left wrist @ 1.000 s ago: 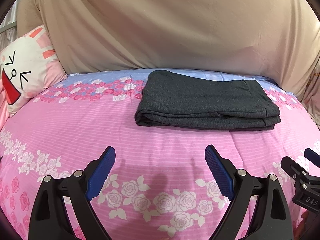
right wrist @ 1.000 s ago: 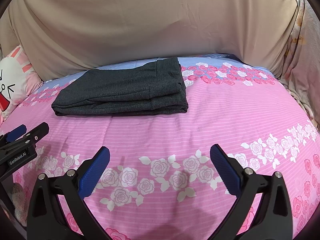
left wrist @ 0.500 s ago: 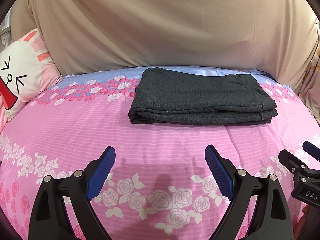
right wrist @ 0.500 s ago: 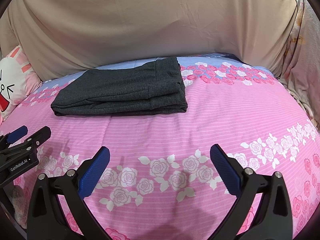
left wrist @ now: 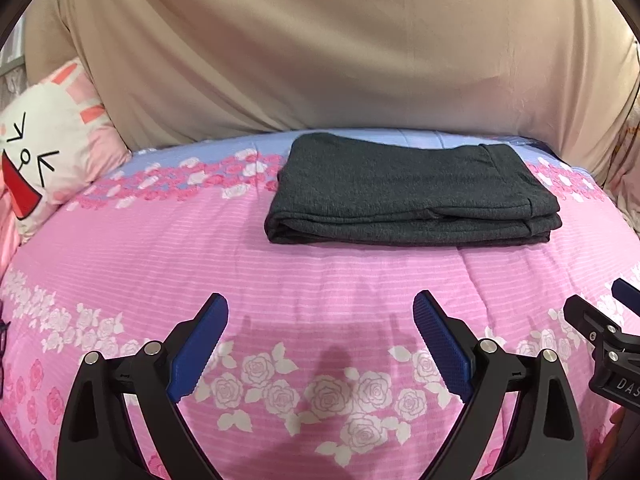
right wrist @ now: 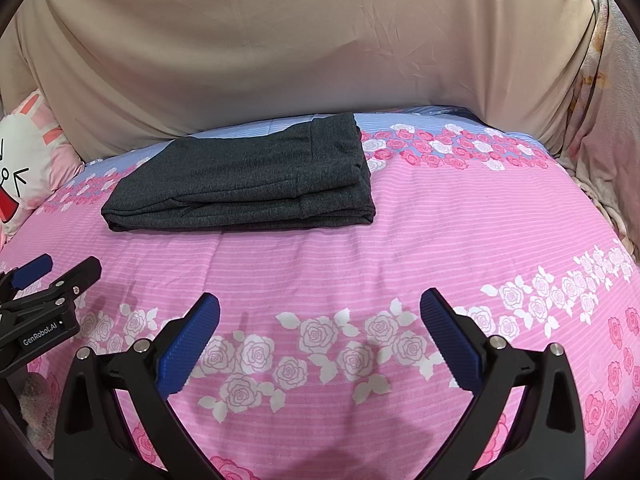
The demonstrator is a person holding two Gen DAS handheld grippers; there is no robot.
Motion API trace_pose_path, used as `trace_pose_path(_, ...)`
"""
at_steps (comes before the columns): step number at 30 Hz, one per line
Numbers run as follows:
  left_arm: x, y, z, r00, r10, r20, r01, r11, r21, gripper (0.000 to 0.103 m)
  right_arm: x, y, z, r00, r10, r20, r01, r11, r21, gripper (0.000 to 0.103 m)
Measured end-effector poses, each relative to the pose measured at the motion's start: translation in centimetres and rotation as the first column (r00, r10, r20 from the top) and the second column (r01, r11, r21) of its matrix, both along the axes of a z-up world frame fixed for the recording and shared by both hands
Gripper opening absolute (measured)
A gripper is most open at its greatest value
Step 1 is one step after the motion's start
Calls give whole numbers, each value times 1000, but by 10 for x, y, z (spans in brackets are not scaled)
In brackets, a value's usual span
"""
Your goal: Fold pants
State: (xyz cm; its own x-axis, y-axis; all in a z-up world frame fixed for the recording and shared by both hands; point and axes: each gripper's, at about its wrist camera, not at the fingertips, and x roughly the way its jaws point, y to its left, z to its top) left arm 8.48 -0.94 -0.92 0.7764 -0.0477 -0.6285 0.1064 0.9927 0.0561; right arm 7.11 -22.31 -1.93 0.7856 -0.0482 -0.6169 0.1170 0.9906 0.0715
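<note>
Left wrist view, left gripper [left wrist: 320,320]: black frame with blue ribbed pads, jaws spread wide and holding nothing, hovering over the near part of the bed.
Left wrist view, pants: the dark grey knit pants [left wrist: 412,192] lay folded into a flat rectangle on the far half of the pink rose-print quilt [left wrist: 160,248], well apart from the pads, with bare quilt between.
Left wrist view, surroundings: a white cartoon-rabbit pillow [left wrist: 44,160] leaned at the far left; a beige draped sheet [left wrist: 320,48] closed off the back.
Left wrist view, right edge: the right gripper [left wrist: 608,332] showed only in part.
Right wrist view, right gripper [right wrist: 320,312]: jaws equally wide, empty.
Right wrist view, pants [right wrist: 248,180]: folded, left of centre, far side, with no object on the quilt [right wrist: 440,220] between them and the pads.
Right wrist view, left edge: the left gripper [right wrist: 44,280] poked in, its label reading GenRobot.AI; the pillow [right wrist: 20,160] sat behind it and the sheet [right wrist: 300,40] beyond.
</note>
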Motion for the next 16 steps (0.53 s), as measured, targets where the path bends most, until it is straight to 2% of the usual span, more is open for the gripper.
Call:
trace_pose_path(5, -6, -3, 3, 999, -12, 36, 11, 1000, 22, 92, 0, 0, 0, 1000, 0, 0, 0, 1000, 0, 98)
trace_pose_path(9, -5, -4, 3, 999, -19, 29, 18, 1000, 24, 91, 0, 0, 0, 1000, 0, 0, 0, 1000, 0, 98)
trace_pose_path(12, -2, -7, 0, 999, -43, -4, 44, 999, 27, 84, 0, -1, 0, 1000, 0, -1, 0, 1000, 0, 98)
trace_pose_path(16, -3, -9, 0, 999, -46, -2, 46, 998, 35, 84, 0, -1, 0, 1000, 1, -1, -1, 1000, 0, 98)
